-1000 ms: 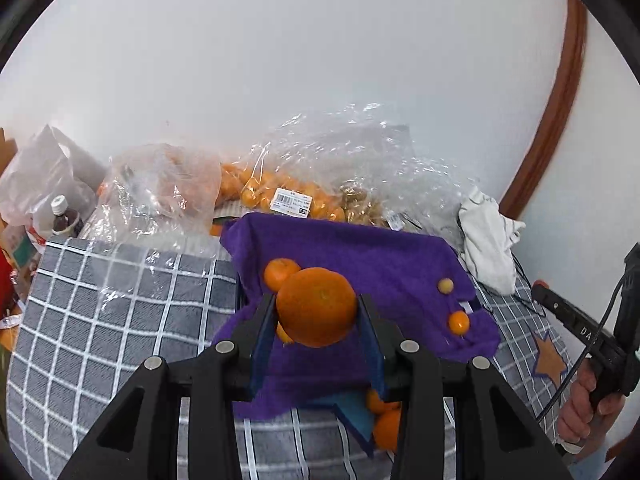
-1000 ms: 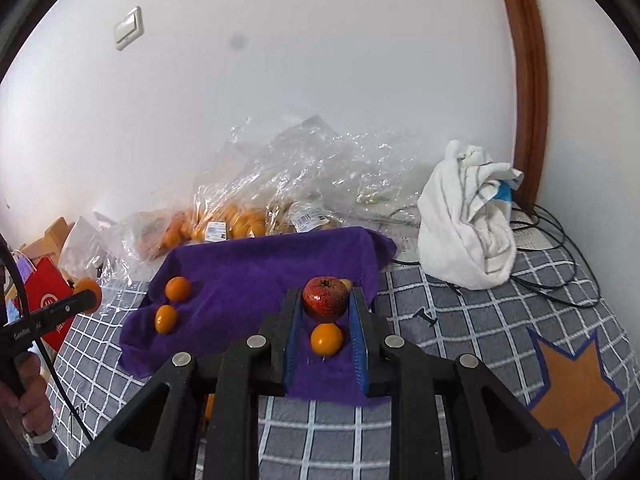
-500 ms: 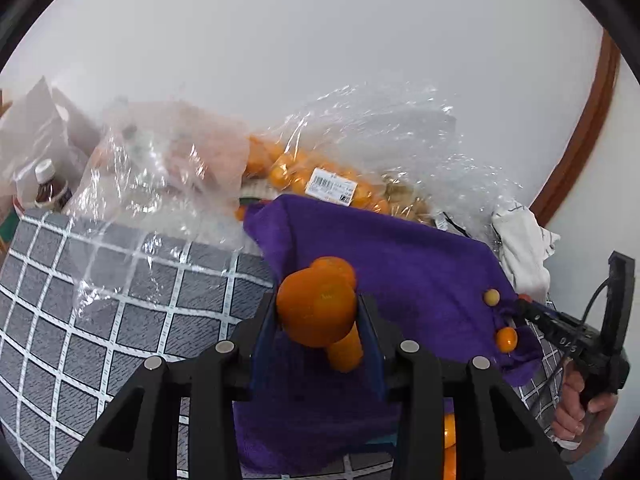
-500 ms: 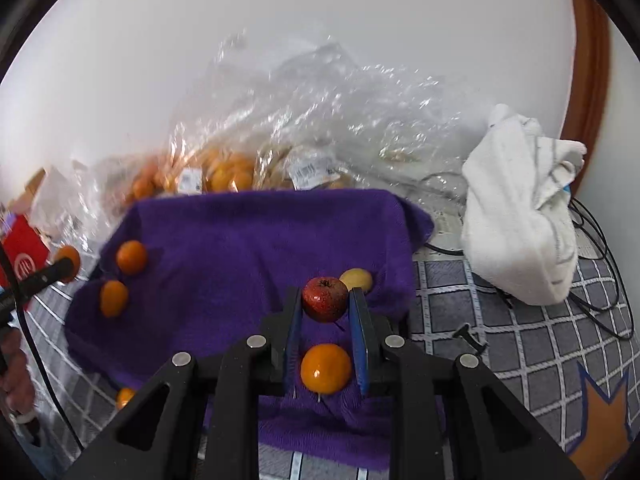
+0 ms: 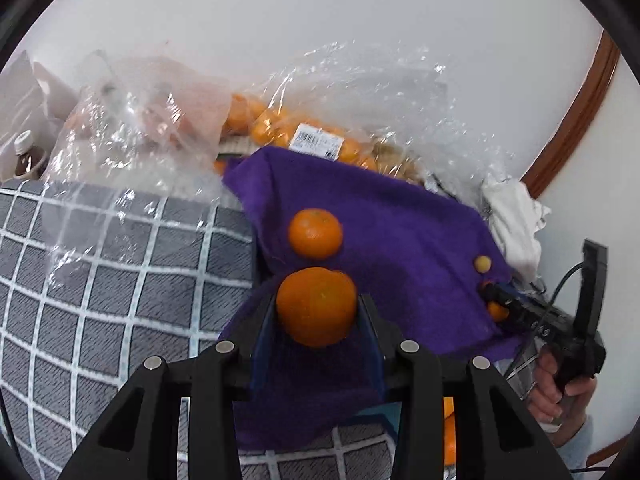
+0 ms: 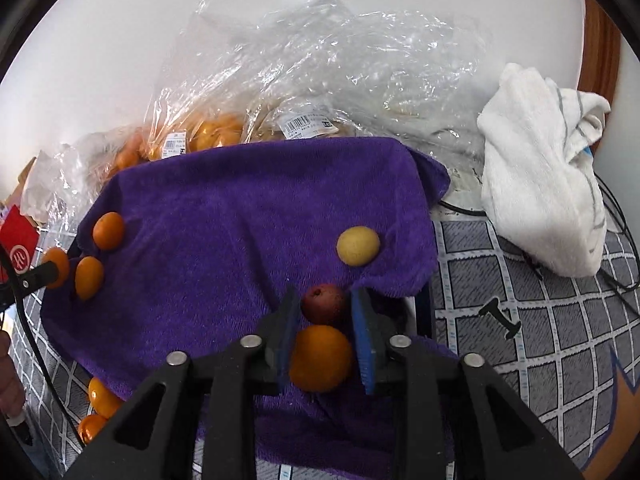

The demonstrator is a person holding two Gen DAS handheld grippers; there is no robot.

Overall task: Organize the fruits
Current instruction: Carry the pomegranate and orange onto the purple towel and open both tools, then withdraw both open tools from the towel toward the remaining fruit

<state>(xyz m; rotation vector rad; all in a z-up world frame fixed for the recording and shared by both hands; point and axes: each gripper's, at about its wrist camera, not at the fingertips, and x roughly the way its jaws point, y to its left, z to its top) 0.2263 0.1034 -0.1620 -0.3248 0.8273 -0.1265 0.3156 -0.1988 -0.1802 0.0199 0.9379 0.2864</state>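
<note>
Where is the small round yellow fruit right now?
Right wrist view: the small round yellow fruit lies on the purple towel, right side, just beyond the right gripper.

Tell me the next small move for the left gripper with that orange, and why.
Probably ease the left gripper down and open it. Its fingers clamp an orange low over the purple towel, just short of another orange already lying there, so releasing here would likely group them. The right gripper is busy, closed on a red fruit.

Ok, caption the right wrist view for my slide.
Right tool grips a small red fruit over the purple towel, an orange beneath.
</note>
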